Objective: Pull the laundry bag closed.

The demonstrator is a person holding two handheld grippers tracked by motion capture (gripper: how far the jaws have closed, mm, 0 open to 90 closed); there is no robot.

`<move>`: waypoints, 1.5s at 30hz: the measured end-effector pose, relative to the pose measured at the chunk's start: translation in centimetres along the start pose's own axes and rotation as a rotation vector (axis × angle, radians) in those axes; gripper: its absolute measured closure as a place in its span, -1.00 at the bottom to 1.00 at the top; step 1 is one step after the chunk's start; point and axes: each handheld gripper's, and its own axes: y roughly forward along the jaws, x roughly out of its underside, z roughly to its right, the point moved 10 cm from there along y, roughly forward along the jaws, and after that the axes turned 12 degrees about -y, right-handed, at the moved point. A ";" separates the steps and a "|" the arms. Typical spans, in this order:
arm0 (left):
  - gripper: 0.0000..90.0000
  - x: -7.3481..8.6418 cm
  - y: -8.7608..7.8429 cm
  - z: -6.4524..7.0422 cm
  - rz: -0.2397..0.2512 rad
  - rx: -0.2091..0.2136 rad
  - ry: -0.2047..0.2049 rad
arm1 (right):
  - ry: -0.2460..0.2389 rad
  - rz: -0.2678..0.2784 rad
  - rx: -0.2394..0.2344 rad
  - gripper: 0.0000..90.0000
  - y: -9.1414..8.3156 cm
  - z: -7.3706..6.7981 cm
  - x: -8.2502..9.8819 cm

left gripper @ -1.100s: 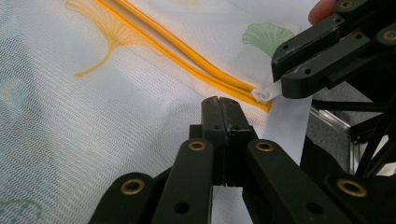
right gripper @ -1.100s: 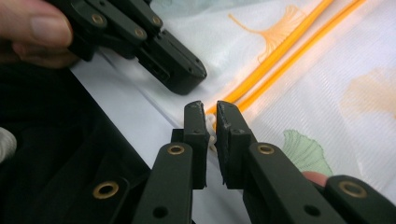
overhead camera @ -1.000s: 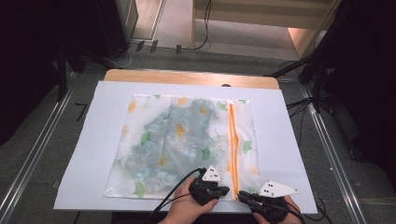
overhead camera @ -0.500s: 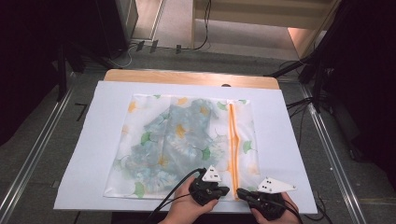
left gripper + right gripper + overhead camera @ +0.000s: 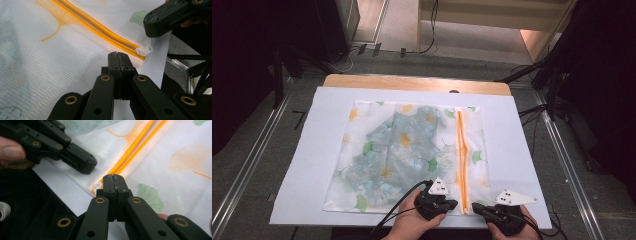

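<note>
Both pairs of fingers are pressed together, and the right pair has just finished closing. From the high view, your left gripper [image 5: 451, 204] sits at the near edge of the mesh laundry bag [image 5: 407, 150], just left of the orange zipper [image 5: 461, 160], while your right gripper [image 5: 479, 210] rests just to the right of the zipper's near end; the bag lies flat on the white sheet [image 5: 312, 150] covering the tabletop [image 5: 412, 81], with a folded printed garment [image 5: 402, 150] inside it. In the left gripper view, your left gripper [image 5: 117, 53] has its fingers shut over the mesh, whether a fold of it is pinched you cannot tell, and the white zipper pull [image 5: 144, 51] lies just beside their tips at the end of the zipper [image 5: 100, 28], with your right gripper [image 5: 160, 22] just beyond it. In the right gripper view, your right gripper [image 5: 114, 177] is shut right at the near end of the zipper [image 5: 135, 147], whether the pull is caught between its fingers is hidden, and your left gripper [image 5: 82, 162] rests nearby on the bag's edge.
</note>
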 end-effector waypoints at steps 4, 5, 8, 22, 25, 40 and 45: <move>1.00 0.0 0.0 0.0 -0.002 -0.001 0.001 | -0.039 -0.027 0.006 1.00 0.3 -0.2 0.4; 1.00 0.0 0.0 0.0 -0.001 0.000 0.001 | -0.055 -0.037 0.008 1.00 0.5 -0.5 0.4; 1.00 0.0 0.0 0.0 0.002 0.002 -0.002 | -0.108 -0.064 0.002 1.00 0.8 -1.2 0.7; 1.00 0.0 0.0 0.0 0.004 0.000 -0.003 | -0.231 -0.012 -0.011 0.80 0.6 -2.4 0.3; 1.00 0.0 0.0 0.0 0.001 0.000 -0.003 | -0.273 0.046 0.001 0.89 0.0 -2.5 -0.3; 1.00 0.0 0.0 0.0 0.001 0.002 -0.003 | -0.241 0.004 0.022 1.00 1.9 -2.2 -0.4; 1.00 0.0 0.0 0.0 -0.001 0.002 -0.002 | -0.202 0.007 0.013 0.96 1.8 -1.8 -0.3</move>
